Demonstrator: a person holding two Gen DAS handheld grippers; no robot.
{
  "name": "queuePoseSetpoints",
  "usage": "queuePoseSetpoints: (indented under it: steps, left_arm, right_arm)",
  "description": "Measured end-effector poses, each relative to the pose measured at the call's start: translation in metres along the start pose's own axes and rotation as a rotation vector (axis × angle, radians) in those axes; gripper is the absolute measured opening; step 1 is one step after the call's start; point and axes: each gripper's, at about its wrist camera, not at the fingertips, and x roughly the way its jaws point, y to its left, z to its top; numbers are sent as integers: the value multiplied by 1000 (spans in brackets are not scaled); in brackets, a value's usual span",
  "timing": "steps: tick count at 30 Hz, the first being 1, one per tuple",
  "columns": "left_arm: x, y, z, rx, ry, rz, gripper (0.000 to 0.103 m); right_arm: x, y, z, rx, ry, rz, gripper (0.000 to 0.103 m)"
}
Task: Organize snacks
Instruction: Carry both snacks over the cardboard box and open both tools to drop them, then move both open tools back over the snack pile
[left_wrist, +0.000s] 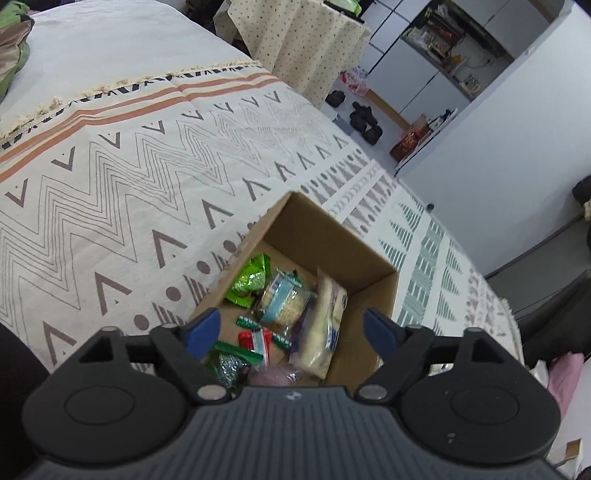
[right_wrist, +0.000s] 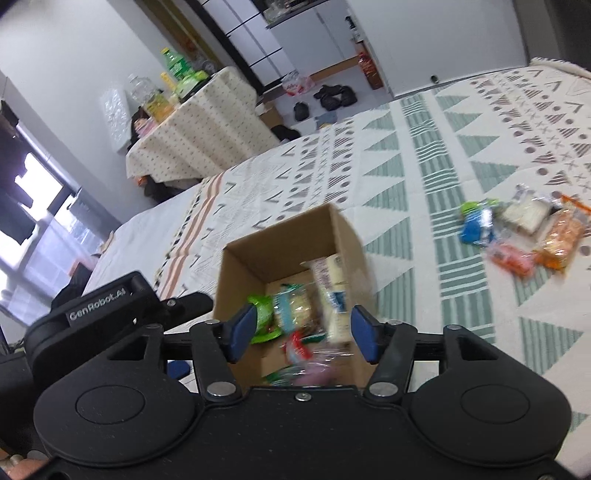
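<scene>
hovering over the box (left_wrist: 325, 236), the left gripper (left_wrist: 291, 330) has its jaws spread wide with nothing between the pads, and the right gripper (right_wrist: 301, 334) also stands open and empty just above the same box (right_wrist: 280, 240). the box sits on the bed (left_wrist: 110, 192), on its patterned cover, and already holds a layer of snacks: a green packet (left_wrist: 249, 280), a clear biscuit pack (left_wrist: 284, 299), a pale long pack (left_wrist: 328, 317) leaning on the right wall, and small wrappers near the front. more snacks wait in a loose pile (right_wrist: 524, 232) on the cover, well apart from the box, off to the right in the right wrist view; it is blurred, so i cannot tell how many packs are there. judging from this, the drop looks done and the step in hand is to fetch the next pack. to do it well, lift both grippers clear of the cardboard walls before swinging away, since a pad catching the rim could tip or drag the light box across the soft cover. the right gripper seems the natural one to send to the pile, as the pile lies on its side. pick a pack at the edge of the pile, close on its crimped seam or a flat part, gently, as biscuits crush easily. bring it back high, and release it low over a bare part of the floor of the box so it does not bounce out.
</scene>
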Motion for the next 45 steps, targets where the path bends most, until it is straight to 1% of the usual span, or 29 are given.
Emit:
queuePoseSetpoints:
  steps: [2,5,7,10,12,16,22,26,29,32,36,40,45]
  left_arm:
    - [2,-4,-3,18,17,-1,87]
    - [1,-13,-9,55,26,-2,90]
    - [-1,-20,-13,82,20,-11,93]
    - [-3,-31,-20,122,15,-33,95]
    - [-3,-39,-24,147,13,-47,102]
    - [-4,-55,-34,195,8,-73,103]
    - [-4,-79,-50,265,9,-100,103]
    - [-3,-94,-61,308,9,-106,103]
    - [0,-104,-69,337,21,-106,103]
    - [4,-112,-77,353,46,-124,103]
    - [11,-125,-87,390,81,-125,103]
    - [18,-137,-96,400,104,-104,103]
    - [25,-156,-107,432,117,-100,103]
  right_arm:
    - [-6,-9,2,10,-12,-19,61]
    - [-16,-24,3,21,-35,-54,70]
    - [-24,-35,3,28,-49,-79,80]
    - [-36,-52,2,35,-69,-113,86]
    - [-45,-65,2,41,-81,-133,90]
    - [-61,-89,0,55,-99,-179,94]
    - [-84,-123,-1,77,-126,-217,96]
    - [-94,-138,-1,63,-128,-249,96]
    - [-99,-145,-1,36,-137,-273,96]
    - [-101,-156,-1,47,-140,-275,96]
    - [-104,-172,-1,91,-154,-258,96]
    - [-106,-185,0,127,-164,-234,96]
    - [-105,-206,-1,217,-167,-190,96]
